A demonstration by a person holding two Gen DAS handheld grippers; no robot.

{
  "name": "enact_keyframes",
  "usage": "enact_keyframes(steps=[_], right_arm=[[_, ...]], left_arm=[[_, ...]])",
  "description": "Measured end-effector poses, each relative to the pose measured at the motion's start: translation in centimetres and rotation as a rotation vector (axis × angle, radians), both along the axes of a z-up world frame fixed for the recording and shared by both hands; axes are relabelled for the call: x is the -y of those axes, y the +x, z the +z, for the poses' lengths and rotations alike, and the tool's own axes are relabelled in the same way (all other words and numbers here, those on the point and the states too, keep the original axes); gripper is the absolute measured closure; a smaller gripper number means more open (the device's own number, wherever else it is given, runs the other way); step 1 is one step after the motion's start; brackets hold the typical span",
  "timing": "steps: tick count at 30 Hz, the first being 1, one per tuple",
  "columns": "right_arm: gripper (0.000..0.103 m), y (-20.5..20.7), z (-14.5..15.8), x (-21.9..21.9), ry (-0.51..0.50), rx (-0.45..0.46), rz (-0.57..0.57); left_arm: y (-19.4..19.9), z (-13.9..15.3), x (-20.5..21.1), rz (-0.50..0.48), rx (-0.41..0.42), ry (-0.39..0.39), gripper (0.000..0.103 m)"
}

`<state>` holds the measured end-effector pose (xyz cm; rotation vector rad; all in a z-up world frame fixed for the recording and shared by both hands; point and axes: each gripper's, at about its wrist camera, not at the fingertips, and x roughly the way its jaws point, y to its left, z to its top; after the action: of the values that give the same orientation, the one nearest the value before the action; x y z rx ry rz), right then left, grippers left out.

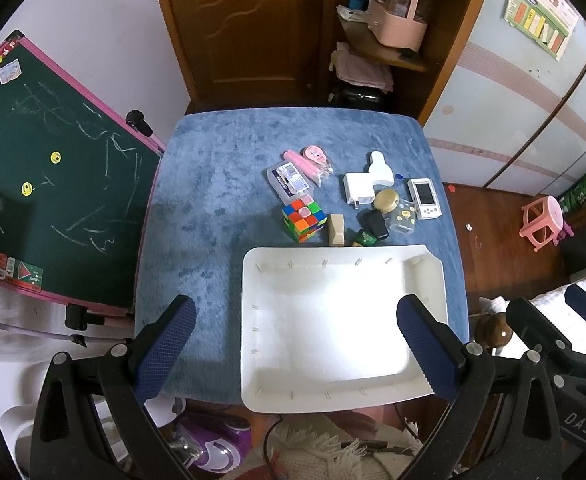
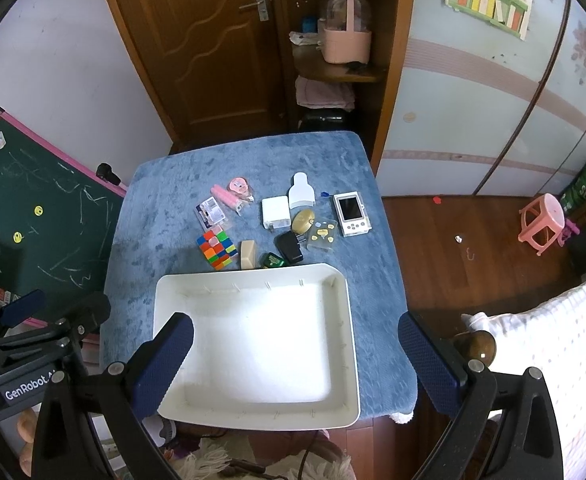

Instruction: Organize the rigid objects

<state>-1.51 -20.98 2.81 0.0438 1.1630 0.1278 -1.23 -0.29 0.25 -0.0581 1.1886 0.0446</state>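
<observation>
Desk (image 1: 213, 200), blue plush cover: carrying one white tray (image 1: 425, 392) at the near edge, sitting empty.

Items lying in a cluster just beyond the tray's far rim:
- cube (image 1: 304, 218), multicoloured, at the left
- tan block (image 1: 336, 231), just right of the cube
- clear case (image 1: 291, 177), far of the cube
- pink pack (image 1: 311, 162), touching the case
- white charger (image 1: 359, 188), centre
- white bottle (image 1: 381, 168), far of the charger
- round gold lid (image 1: 385, 199)
- black adapter (image 1: 376, 225)
- green tin (image 1: 366, 237), touching the rim
- handheld console (image 1: 425, 198), far right

Left gripper (image 1: 297, 350): hovering over the tray, fingers (image 1: 169, 352) standing wide, gripping nothing.
Right gripper (image 2: 297, 364): hovering likewise, fingers (image 2: 161, 368) wide, empty.
</observation>
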Motion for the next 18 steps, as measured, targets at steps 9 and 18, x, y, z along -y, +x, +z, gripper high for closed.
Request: enact_keyframes(steps=[9, 18], right_arm=[[0.000, -0.16, 0.42, 0.22, -0.011, 0.015, -0.004], [0.000, -0.30, 0.49, 0.08, -0.012, 0.020, -0.005]], left_arm=[[-0.16, -0.04, 0.32, -0.004, 0.001, 0.003, 0.002], [-0.26, -0.02, 0.54, -0.006, 0.002, 0.005, 0.002]])
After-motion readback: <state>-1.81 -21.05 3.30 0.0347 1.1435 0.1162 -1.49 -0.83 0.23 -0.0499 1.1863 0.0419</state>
